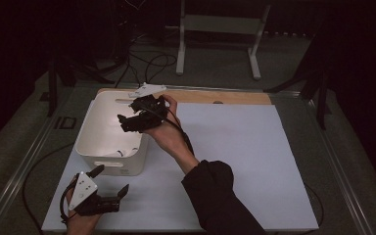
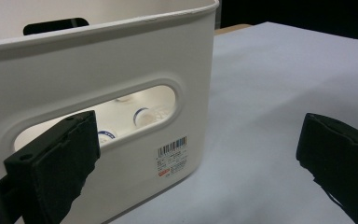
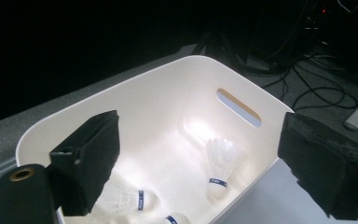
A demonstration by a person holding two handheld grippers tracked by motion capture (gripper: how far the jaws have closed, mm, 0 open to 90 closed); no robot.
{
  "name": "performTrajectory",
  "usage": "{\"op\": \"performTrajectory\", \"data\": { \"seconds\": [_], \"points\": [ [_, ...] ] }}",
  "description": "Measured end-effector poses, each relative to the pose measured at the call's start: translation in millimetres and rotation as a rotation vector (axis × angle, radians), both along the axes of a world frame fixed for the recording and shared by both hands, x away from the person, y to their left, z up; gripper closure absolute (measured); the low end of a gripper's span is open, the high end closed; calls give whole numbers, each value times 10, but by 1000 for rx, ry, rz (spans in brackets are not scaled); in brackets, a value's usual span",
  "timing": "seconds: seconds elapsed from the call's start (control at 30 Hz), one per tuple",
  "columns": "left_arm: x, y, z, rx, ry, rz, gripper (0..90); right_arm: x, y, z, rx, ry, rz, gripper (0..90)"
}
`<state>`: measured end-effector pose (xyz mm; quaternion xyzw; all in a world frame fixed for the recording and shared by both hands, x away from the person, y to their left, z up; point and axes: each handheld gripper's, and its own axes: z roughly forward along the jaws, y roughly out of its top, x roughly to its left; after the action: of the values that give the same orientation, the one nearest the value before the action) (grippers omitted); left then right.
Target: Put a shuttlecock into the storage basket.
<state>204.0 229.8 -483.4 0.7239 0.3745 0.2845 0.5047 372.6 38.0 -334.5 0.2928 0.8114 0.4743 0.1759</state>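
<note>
A white plastic bin [image 1: 85, 128] stands at the left of the white sheet. Three white shuttlecocks with blue bands lie in it: one upright [image 3: 222, 165], one [image 3: 126, 198] on its side, and a third [image 3: 175, 218] at the near wall. My right gripper [image 1: 126, 113] hangs over the bin's opening, open, with nothing between its jaws [image 3: 205, 154]. My left gripper [image 1: 111, 179] rests low on the sheet just in front of the bin, open and empty. It faces the bin's handle slot [image 2: 142, 115], through which shuttlecock bases show.
The white sheet [image 1: 235, 147] stretches bare to the right of the bin. A wooden board edge [image 1: 225, 96] runs along the back. Beyond the table stand a white frame's legs [image 1: 218, 29], with cables on the floor. A barcode label [image 2: 172, 156] sits on the bin's wall.
</note>
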Motion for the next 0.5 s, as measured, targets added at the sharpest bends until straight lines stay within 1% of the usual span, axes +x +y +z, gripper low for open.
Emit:
{"op": "performTrajectory", "data": {
  "seconds": [0.17, 0.23, 0.5],
  "points": [
    [0, 2, 0, -1, 0, -2, 3, -9, 11, -10, -12, -10, 3, 105],
    [1, 1, -1, -1, 1, -2, 2, -5, 4, -22, -20, -5, 4, 101],
    [2, 3, -1, 0, 1, -2, 2, 7, -58, -59, -2, 4, -4, 96]
  ]
}}
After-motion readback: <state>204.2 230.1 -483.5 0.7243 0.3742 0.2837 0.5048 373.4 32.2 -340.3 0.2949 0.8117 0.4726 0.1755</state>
